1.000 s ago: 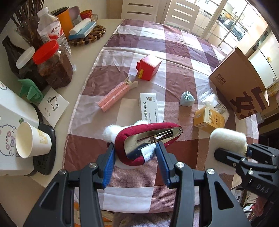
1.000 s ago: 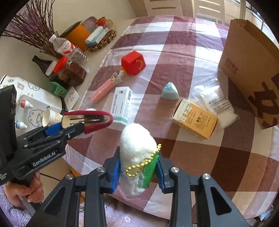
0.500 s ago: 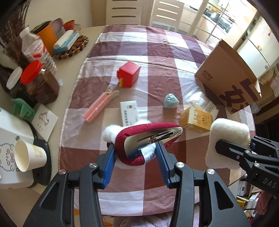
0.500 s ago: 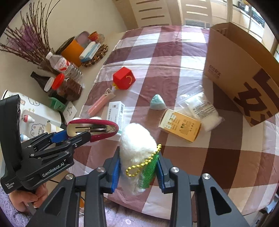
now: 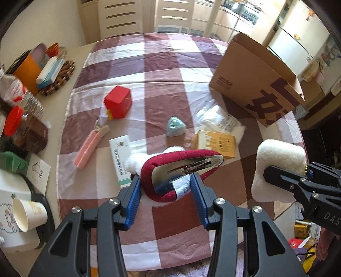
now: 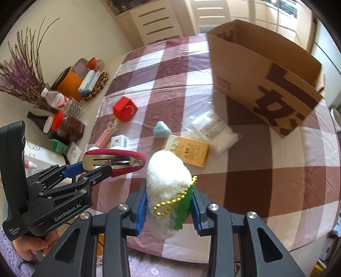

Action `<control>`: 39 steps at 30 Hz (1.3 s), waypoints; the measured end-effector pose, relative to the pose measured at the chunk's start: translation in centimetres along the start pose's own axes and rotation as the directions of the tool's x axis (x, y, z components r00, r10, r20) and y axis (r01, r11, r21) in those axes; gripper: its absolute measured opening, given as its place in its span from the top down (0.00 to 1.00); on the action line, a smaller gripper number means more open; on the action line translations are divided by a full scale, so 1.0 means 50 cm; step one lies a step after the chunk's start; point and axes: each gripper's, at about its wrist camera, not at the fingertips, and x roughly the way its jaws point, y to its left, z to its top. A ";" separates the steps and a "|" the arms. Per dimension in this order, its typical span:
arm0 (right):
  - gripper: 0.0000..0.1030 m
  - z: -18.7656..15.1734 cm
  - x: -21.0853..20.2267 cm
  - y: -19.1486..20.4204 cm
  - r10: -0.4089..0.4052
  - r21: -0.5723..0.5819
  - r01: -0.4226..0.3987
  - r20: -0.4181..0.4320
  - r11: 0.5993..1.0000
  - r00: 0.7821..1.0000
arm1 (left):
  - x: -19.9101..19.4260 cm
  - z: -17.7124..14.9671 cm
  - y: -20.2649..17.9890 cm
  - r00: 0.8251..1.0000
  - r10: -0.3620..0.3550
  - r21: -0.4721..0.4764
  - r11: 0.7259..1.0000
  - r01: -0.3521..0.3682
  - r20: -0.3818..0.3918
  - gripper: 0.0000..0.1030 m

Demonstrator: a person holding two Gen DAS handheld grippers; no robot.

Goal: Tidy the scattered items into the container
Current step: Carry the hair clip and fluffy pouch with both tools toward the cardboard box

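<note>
My left gripper (image 5: 165, 188) is shut on a red plush hair clip (image 5: 183, 168) with white trim, held above the table's near edge; it also shows in the right wrist view (image 6: 115, 163). My right gripper (image 6: 169, 209) is shut on a white fluffy plush (image 6: 168, 183) with a green part and a yellow bead chain; it shows at the right of the left wrist view (image 5: 279, 168). The open brown paper bag (image 6: 266, 78) stands at the far right of the checked cloth. A red box (image 5: 118, 102), pink roller (image 5: 90, 147), white carton (image 5: 120, 158), teal lump (image 5: 175, 126), yellow box (image 5: 215, 143) and clear packet (image 5: 223, 121) lie on the cloth.
Along the left table edge stand a red-lidded jar (image 5: 23, 132), a water bottle (image 6: 57, 99), an orange tin (image 5: 27, 70) on a woven mat, a paper cup (image 5: 27, 213) and dried flowers (image 6: 19, 78). White chairs (image 5: 121, 19) stand behind the table.
Both grippers have risen and drawn back from the table with their items still held. The view now takes in more of the table and the paper bag.
</note>
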 end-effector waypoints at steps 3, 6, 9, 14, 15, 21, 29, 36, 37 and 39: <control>0.66 -0.005 -0.009 -0.017 -0.011 0.025 0.011 0.011 1.000 1.000 | 0.005 0.005 -0.021 1.000 -0.011 0.027 1.000 0.011 -0.003 0.55; 0.66 -0.012 -0.018 -0.034 -0.022 0.049 0.020 0.022 0.999 1.000 | 0.009 0.010 -0.042 1.000 -0.021 0.054 0.998 0.021 -0.007 0.55; 0.66 -0.017 -0.027 -0.053 -0.031 0.074 0.029 0.031 0.997 0.999 | 0.013 0.015 -0.061 0.999 -0.030 0.078 0.996 0.031 -0.011 0.55; 0.66 -0.026 -0.037 -0.079 -0.046 0.116 0.041 0.044 0.992 0.998 | 0.018 0.024 -0.093 0.999 -0.042 0.123 0.991 0.044 -0.016 0.55; 0.66 -0.028 -0.039 -0.084 -0.049 0.123 0.043 0.047 0.991 0.998 | 0.019 0.027 -0.099 0.999 -0.044 0.132 0.990 0.046 -0.017 0.55; 0.66 -0.035 -0.053 -0.110 -0.063 0.161 0.052 0.063 0.986 0.996 | 0.024 0.038 -0.130 0.998 -0.055 0.174 0.983 0.058 -0.022 0.55; 0.66 -0.041 -0.066 -0.144 -0.082 0.209 0.064 0.078 0.976 0.994 | 0.034 0.051 -0.166 0.997 -0.069 0.220 0.973 0.075 -0.034 0.55; 0.66 -0.046 -0.073 -0.174 -0.101 0.252 0.077 0.085 0.965 0.991 | 0.048 0.061 -0.196 0.996 -0.079 0.257 0.962 0.090 -0.051 0.55; 0.66 -0.046 -0.074 -0.178 -0.103 0.257 0.078 0.085 0.963 0.991 | 0.050 0.063 -0.201 0.995 -0.081 0.264 0.960 0.092 -0.053 0.55; 0.66 -0.047 -0.076 -0.185 -0.108 0.268 0.081 0.087 0.960 0.990 | 0.054 0.068 -0.210 0.995 -0.085 0.274 0.957 0.098 -0.057 0.55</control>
